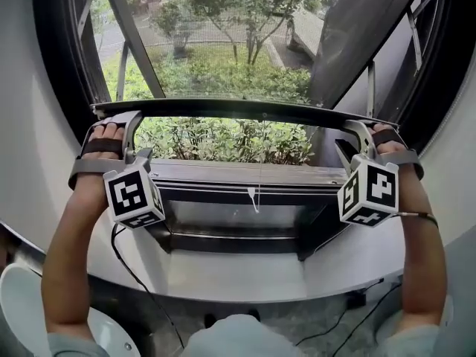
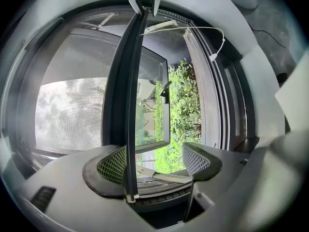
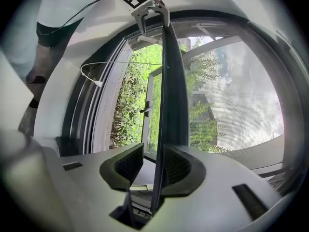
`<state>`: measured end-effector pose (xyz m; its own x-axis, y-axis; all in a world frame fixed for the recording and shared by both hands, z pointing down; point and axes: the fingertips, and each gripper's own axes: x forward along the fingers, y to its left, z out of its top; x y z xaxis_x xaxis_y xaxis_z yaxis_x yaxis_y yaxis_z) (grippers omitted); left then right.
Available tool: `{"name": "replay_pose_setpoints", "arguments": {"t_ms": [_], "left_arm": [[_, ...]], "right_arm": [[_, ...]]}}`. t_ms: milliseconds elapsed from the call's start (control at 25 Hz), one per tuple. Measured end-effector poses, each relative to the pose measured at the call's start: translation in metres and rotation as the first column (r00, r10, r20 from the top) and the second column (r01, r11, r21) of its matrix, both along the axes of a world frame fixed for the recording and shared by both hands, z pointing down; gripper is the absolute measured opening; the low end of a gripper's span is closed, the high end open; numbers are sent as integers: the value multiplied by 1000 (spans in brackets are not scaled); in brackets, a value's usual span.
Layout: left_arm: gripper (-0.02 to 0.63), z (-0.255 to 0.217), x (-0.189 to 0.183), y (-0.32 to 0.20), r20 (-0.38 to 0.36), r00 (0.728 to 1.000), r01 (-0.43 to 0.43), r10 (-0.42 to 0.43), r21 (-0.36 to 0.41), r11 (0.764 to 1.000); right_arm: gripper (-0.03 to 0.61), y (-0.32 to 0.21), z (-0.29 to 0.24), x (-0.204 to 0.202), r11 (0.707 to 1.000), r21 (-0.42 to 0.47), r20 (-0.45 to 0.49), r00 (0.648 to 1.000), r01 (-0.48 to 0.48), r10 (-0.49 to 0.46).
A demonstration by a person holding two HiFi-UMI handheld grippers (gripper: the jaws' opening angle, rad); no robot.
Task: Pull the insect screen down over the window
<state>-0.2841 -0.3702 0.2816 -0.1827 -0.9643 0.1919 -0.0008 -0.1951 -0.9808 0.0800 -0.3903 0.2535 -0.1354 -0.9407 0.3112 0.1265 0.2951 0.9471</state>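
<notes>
The insect screen's black bottom bar [image 1: 245, 110] runs across the window about halfway down, with the grey mesh [image 1: 223, 43] above it. My left gripper [image 1: 123, 123] is at the bar's left end and my right gripper [image 1: 358, 130] at its right end. In the left gripper view the bar [image 2: 129, 129] rests against one pad [image 2: 113, 166]; the other pad stands far off, so the left gripper [image 2: 154, 163] is open. In the right gripper view the bar [image 3: 161, 129] lies against one pad [image 3: 179, 167], with a gap to the other, so the right gripper [image 3: 153, 166] is open around it.
Under the bar the window is unscreened, with green bushes [image 1: 223, 140] outside. A thin pull cord with a white tip [image 1: 254, 195] hangs from the bar's middle. The dark lower frame [image 1: 238, 177] and pale sill [image 1: 245, 274] lie below. A black cable [image 1: 141, 281] trails down on the left.
</notes>
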Motion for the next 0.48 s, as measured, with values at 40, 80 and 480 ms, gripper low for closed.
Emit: {"name": "replay_pose_setpoints", "arguments": {"t_ms": [40,80,480], "left_arm": [[374,4,0,0,-2,1000,1,-1,-4,1000],[374,9,1,0,-5,1000,3,-4,-9,1000],[374,59,4,3,-21,1000,16,-18,-57,998]], "right_arm": [[126,0,4,0,1000,-6,1,1000,-1,1],[126,1,9,1,1000,-12,2,1000,-2,2],[120,-1,57,3,999,-43,-1,1000,1,-1]]}}
